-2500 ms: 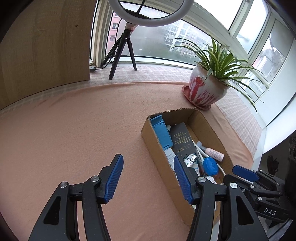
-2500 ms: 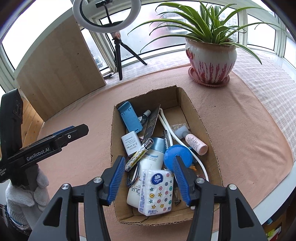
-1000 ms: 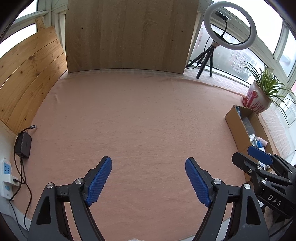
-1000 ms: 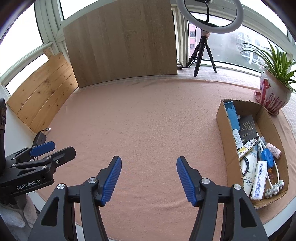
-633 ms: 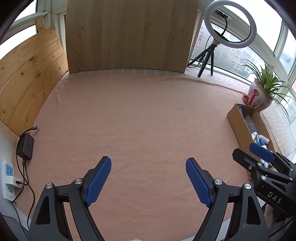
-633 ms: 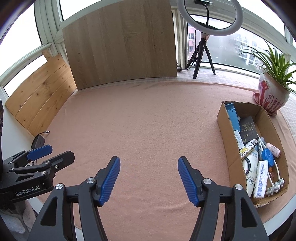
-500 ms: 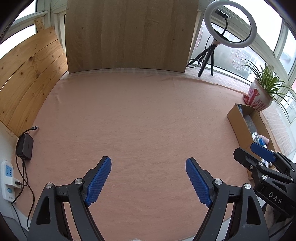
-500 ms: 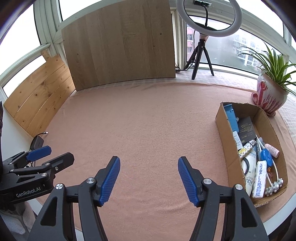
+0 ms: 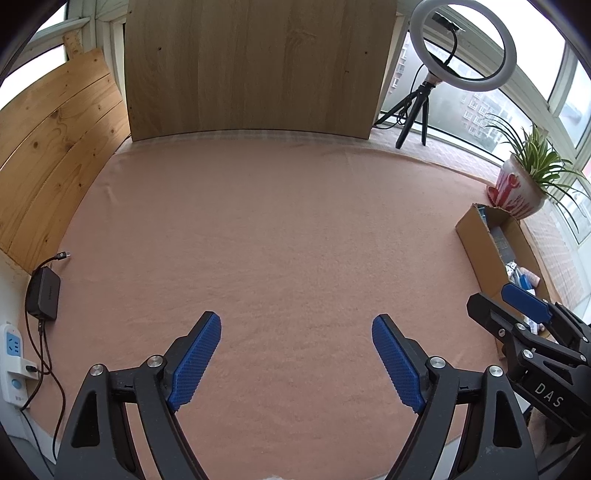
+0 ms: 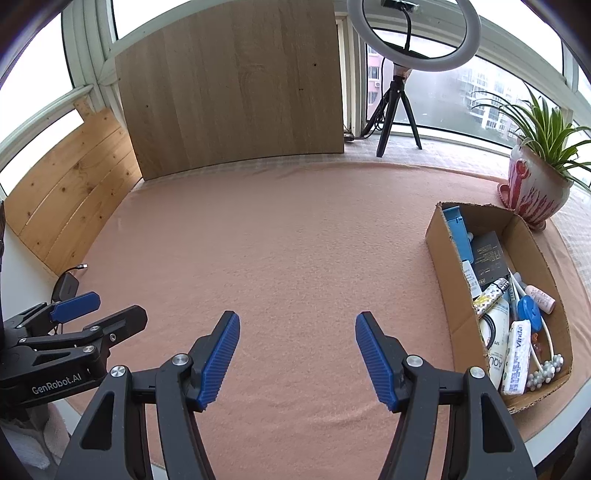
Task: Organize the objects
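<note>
Grippers first: the left gripper [image 9: 295, 354] fills the bottom of its own frame, jaws spread wide with nothing between the blue pads [image 9: 195, 360], over bare pink cloth [image 9: 288, 229]. The right gripper [image 10: 295, 352] sits the same way at the bottom of its frame, jaws wide and holding nothing. Each shows up in the other's view: the right gripper at the lower right of the left frame, the left gripper at the lower left of the right frame.

Right of centre in the right frame, the box [image 10: 441, 258] lies on the cloth near the table's right edge, open-topped and full. At its near end are a tissue pack [image 10: 517, 356], white beads [image 10: 546, 371] and a white bottle [image 10: 496, 334]. Mid-box sit a blue cap [image 10: 528, 309], a small pink bottle [image 10: 540, 294] and a patterned tube [image 10: 489, 291]. Farther in are a black card [image 10: 489, 254] and a blue stand [image 10: 458, 232] against the left wall. In the left frame the box appears at the right edge, partly behind the right gripper.

At the lower left of the left frame, a black adapter [image 9: 44, 293] and a white power strip [image 9: 13, 354] lie off the cloth's edge. Beyond the box, a potted plant [image 10: 535, 184] stands at the right. At the top, a ring light [image 10: 413, 33] on a tripod stands by the window, beside a wood panel [image 10: 232, 92].
</note>
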